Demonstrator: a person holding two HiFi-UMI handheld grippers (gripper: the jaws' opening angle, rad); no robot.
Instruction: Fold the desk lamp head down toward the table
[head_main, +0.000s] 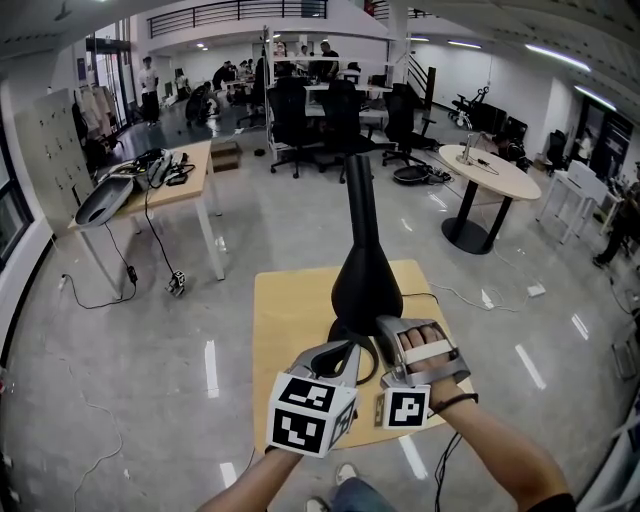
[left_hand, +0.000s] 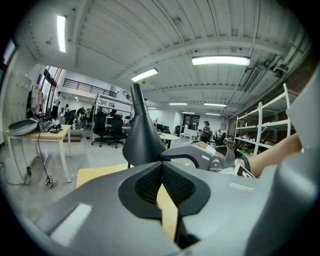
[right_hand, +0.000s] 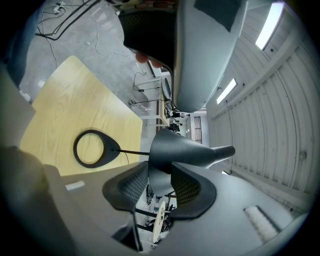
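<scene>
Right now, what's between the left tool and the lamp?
Nothing but bare yellow tabletop, as the left gripper view shows; the lamp stands just beyond the left tool.

Black desk lamp (head_main: 365, 280), pale yellow wood-grain table (head_main: 285, 320), grey floor (head_main: 150, 340)

Watching the head view, I lose most of the lamp base (head_main: 368, 365) behind the left gripper (head_main: 343, 352) and right gripper (head_main: 388, 328), the table (head_main: 285, 310) has its near edge covered by their marker cubes, and the people at the far desks are too small to make out.
</scene>
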